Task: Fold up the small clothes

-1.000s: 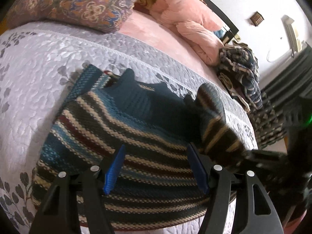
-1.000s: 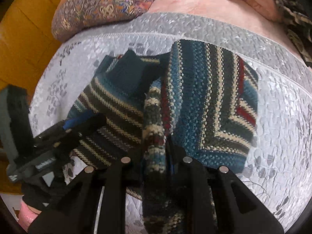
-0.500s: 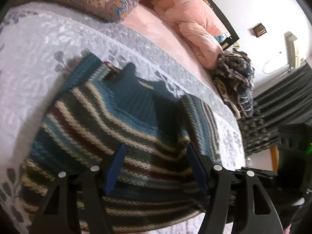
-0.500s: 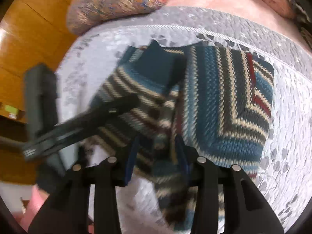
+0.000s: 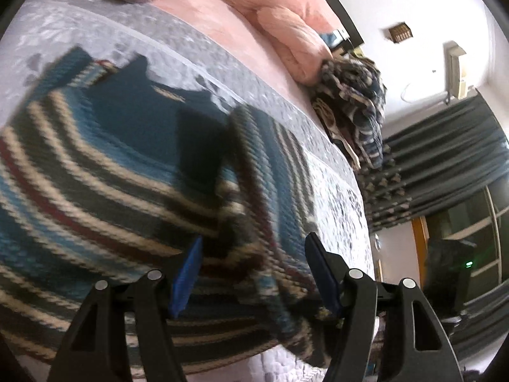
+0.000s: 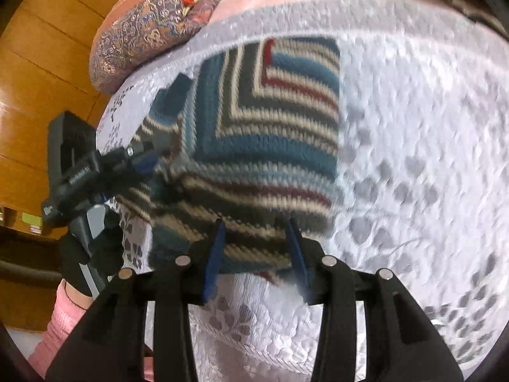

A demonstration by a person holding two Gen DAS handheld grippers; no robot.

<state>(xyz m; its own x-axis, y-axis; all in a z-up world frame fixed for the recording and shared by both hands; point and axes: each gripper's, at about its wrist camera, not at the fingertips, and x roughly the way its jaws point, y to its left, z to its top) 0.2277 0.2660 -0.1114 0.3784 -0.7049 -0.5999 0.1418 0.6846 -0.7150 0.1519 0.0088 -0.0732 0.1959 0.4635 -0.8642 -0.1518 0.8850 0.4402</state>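
Sweater (image 5: 105, 172), knitted in blue, cream, dark grey and red stripes, spread on grey leaf-patterned bedspread (image 5: 178, 31); one side panel folded over the body, folded edge running from 12 toward 6 o'clock in left wrist view; picture blurred, knit detail soft.

Left gripper (image 5: 253, 273) at 6 o'clock of its own view, blue-padded fingers (image 5: 187, 270) spread wide over the sweater's near hem, nothing pinched between them; in right wrist view same gripper (image 6: 149, 159) at 9 o'clock, just beside the sweater's left edge, held by black-gloved hand (image 6: 92, 254) with pink sleeve (image 6: 60, 324) below.

Right gripper (image 6: 254, 254) at 6 o'clock of its own view, blue pads apart, tips level with the sweater's (image 6: 261, 133) near hem; contact with the cloth not discernible through blur.

Bedspread (image 6: 413, 159) bare at 3 o'clock of the sweater in right wrist view; patterned cushion (image 6: 149, 35) at 11 o'clock, on the bed's far edge; wooden panelling (image 6: 41, 63) at 9 to 10 o'clock.

Pink quilt (image 5: 286, 22) at 12 to 1 o'clock in left wrist view, bunched; heap of dark patterned clothes (image 5: 353, 105) at 2 o'clock, touching the quilt's end; dark curtains (image 5: 445, 159) at 3 o'clock, well apart from the sweater.
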